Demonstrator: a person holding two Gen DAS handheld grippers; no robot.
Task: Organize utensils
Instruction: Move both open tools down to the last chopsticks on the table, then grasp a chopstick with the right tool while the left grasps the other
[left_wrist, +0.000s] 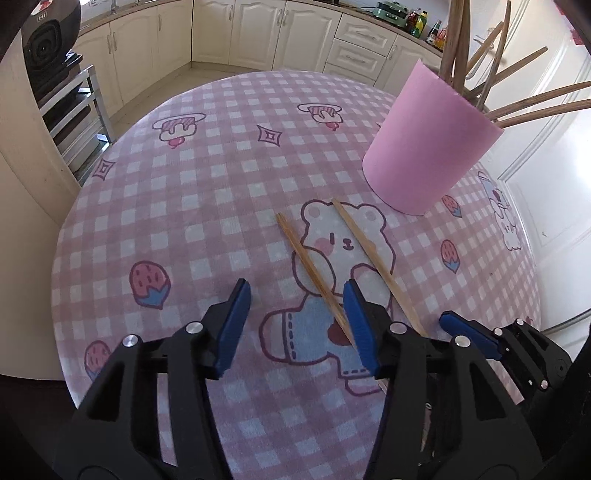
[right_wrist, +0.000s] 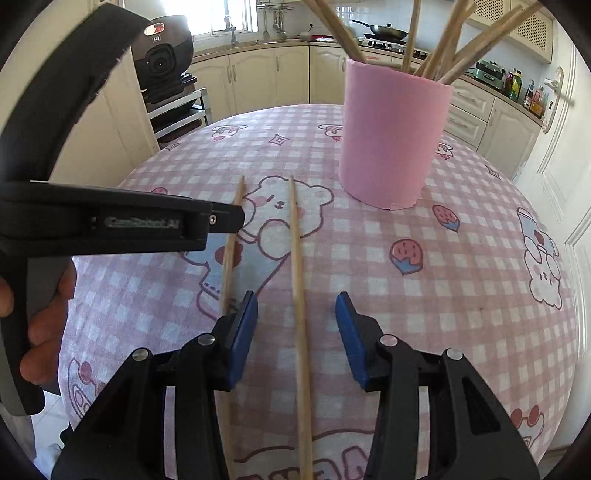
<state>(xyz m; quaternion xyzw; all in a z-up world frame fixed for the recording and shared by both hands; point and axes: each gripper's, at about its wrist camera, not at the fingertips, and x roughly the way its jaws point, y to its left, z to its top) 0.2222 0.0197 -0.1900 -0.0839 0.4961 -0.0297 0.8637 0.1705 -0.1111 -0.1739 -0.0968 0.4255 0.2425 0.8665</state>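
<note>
Two loose wooden chopsticks lie side by side on the pink checked tablecloth (left_wrist: 184, 192). My left gripper (left_wrist: 295, 284) is open low over the near end of the left chopstick (left_wrist: 306, 262), which runs close along the inside of its right finger without being pressed. The right chopstick (left_wrist: 373, 258) lies outside that finger. My right gripper (right_wrist: 295, 295) is open astride that right chopstick (right_wrist: 297, 258), with gaps on both sides. The other chopstick (right_wrist: 231, 254) passes its left finger. A pink cylindrical holder (left_wrist: 424, 147) (right_wrist: 391, 136) with several chopsticks stands behind them.
A hand (right_wrist: 44, 314) grips the black housing (right_wrist: 110, 221) of the left tool at the left of the right wrist view. A black appliance (right_wrist: 162, 59) on a metal rack stands beyond the table's far left edge. Cream kitchen cabinets (left_wrist: 258, 33) line the back.
</note>
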